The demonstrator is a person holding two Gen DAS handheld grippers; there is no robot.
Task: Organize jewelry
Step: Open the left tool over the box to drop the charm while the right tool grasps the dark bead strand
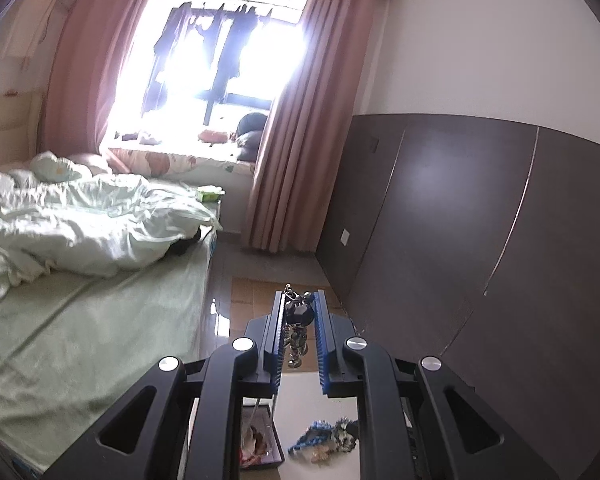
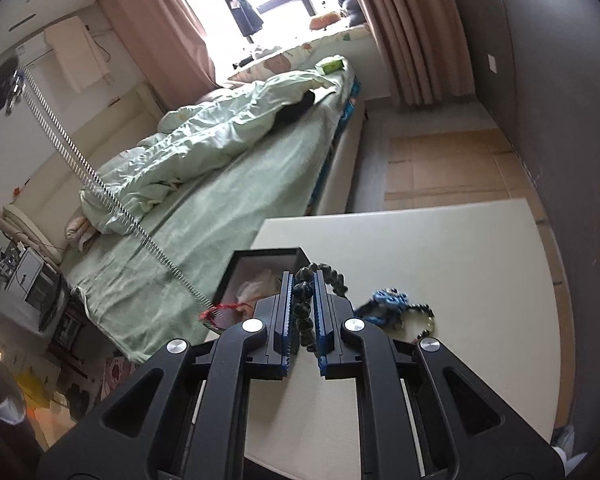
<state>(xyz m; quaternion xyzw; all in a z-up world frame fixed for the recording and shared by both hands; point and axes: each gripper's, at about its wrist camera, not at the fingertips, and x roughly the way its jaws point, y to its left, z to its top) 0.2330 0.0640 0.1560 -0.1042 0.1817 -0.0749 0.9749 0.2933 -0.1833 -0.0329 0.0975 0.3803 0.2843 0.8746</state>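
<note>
Bedroom setting: a bed with green bedding lies left of both tongs, a window and pink curtains beyond, a dark panelled wall to the right. A pale worktop sits below the tongs.

Left tongs: nearly closed, pinching a string of dark beads, with a loop of smaller mixed beads hanging between the blades. Held well above the worktop.

Right tongs: nearly closed on a bracelet of dark round beads; several beads arc out past the right blade, unsupported.

Black box: open, just ahead and left of the right tongs, some pale contents and a red cord inside. Judged to be where the jewelry goes.

Loose pile: blue and dark beaded pieces on the worktop, just right of the right tongs, not yet sorted.

Silver chain: stretched taut from the box's near edge up to the far left, where its upper end is hard to make out.

Risks, as judgement:
- Round beads may roll out of the narrow grip if either hand tilts or jolts, dropping to the worktop or floor.
- The dangling loop may snag the box edge or the taut chain on the way down.
- Pulling the chain harder could drag or tip the box.
- Both tongs converging on one box may tangle the strands.
</note>
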